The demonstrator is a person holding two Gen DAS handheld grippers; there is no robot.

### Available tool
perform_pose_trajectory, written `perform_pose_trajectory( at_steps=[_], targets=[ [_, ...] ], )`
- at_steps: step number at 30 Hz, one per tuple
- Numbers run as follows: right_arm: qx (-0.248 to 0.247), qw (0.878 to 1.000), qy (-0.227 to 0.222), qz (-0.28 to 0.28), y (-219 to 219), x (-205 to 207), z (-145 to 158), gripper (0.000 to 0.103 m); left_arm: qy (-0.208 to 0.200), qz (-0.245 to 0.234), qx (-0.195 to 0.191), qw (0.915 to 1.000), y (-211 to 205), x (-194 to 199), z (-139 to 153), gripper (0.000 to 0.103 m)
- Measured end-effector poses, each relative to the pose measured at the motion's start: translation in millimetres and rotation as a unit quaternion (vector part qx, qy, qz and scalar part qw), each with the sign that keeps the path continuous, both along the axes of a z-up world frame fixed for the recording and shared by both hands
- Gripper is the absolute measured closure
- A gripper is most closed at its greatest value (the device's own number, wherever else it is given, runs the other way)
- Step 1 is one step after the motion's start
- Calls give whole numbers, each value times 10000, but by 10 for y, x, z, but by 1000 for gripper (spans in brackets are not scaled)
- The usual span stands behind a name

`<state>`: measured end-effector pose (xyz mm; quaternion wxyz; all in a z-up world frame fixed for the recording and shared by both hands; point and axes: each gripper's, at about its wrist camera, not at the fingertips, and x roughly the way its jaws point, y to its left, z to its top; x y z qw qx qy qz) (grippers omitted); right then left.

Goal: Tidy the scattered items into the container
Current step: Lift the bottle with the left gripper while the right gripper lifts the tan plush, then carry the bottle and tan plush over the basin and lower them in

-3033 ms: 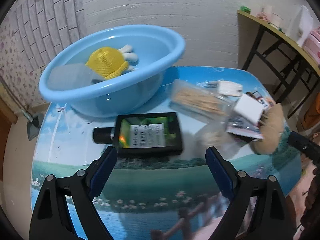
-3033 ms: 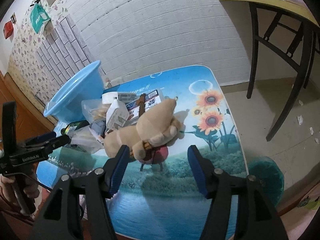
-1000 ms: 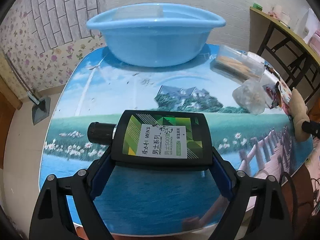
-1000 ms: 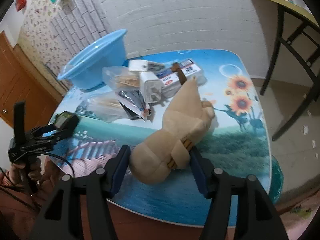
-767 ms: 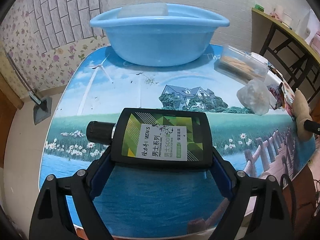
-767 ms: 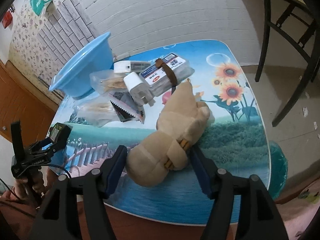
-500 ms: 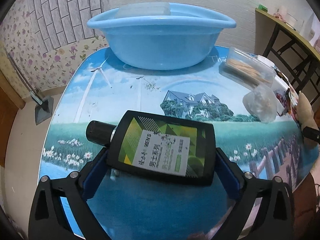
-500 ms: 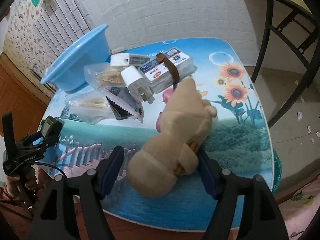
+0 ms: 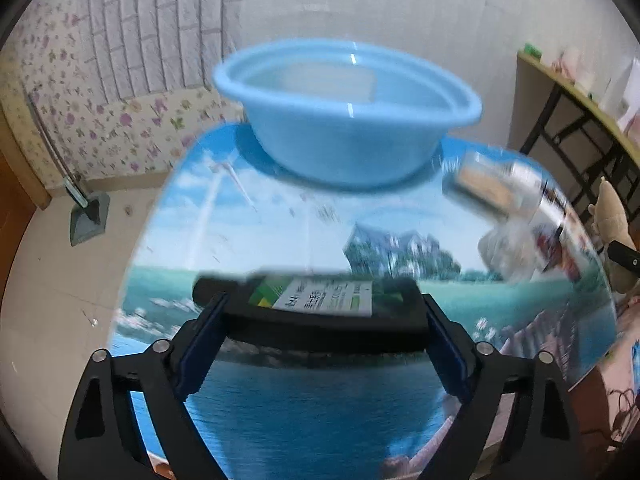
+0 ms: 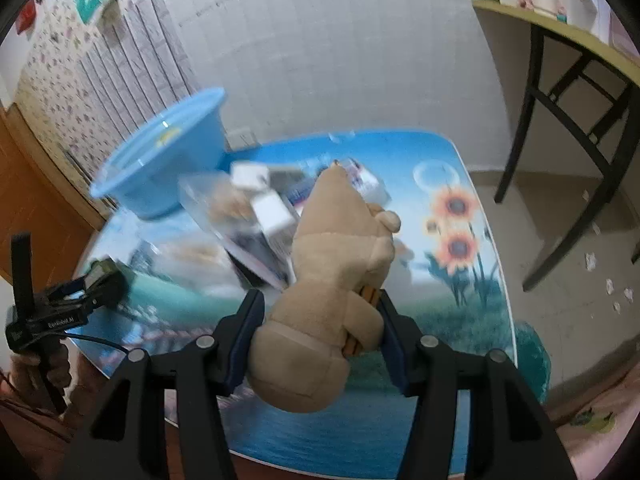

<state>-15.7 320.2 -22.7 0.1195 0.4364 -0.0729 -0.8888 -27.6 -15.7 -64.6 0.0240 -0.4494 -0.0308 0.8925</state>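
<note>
The left gripper [image 9: 324, 316] clamps a flat black bottle [image 9: 320, 312] by its two narrow sides, cap pointing left, and its jaws are closing on it. The bottle hangs above the near half of the table [image 9: 280, 420], where the printed top is bare from the bottle to the near edge. Ahead, the blue basin [image 9: 348, 128] stands at the far left end of the table, its rim level and its mouth clear from above; only a pale shape shows inside, too blurred to name. Between bottle and basin the tabletop is free.

The right gripper [image 10: 320, 320] squeezes a tan plush toy [image 10: 332, 280] around its lower body, jaws closing on it, head pointing away. Beyond the toy lies a blurred heap [image 10: 264, 216] of bags and boxes, just beside the basin's right side. To the right of the toy the sunflower print runs bare to the table's right edge, past which open floor reaches to a dark-legged shelf [image 10: 560, 48].
</note>
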Motion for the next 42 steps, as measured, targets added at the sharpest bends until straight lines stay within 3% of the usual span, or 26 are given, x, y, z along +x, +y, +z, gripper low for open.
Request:
perform_pose_trajectory(
  at_steps=[4,9,15,30,42],
  targets=[
    [-79,9994,244,215,-133,-89,180,49,62,32,34,10000,-92,-26,64,14],
    [-116,9985,247,466,-342,-176,182,49,85,-32,-70,9999,-85,15,28,14],
    [-110,9985,181,505,-407,-197,174,49,71,-20,112,9999,-153,18,72,14],
    [-199,9950,442,869,-679,-369,413,49,1080,-215,223,9937,-198,-73,997,14],
    [-212,9839,683,1636,-1305,-742,630,49,1470,-435,61,9882,-172,-617,1303,14]
  ],
)
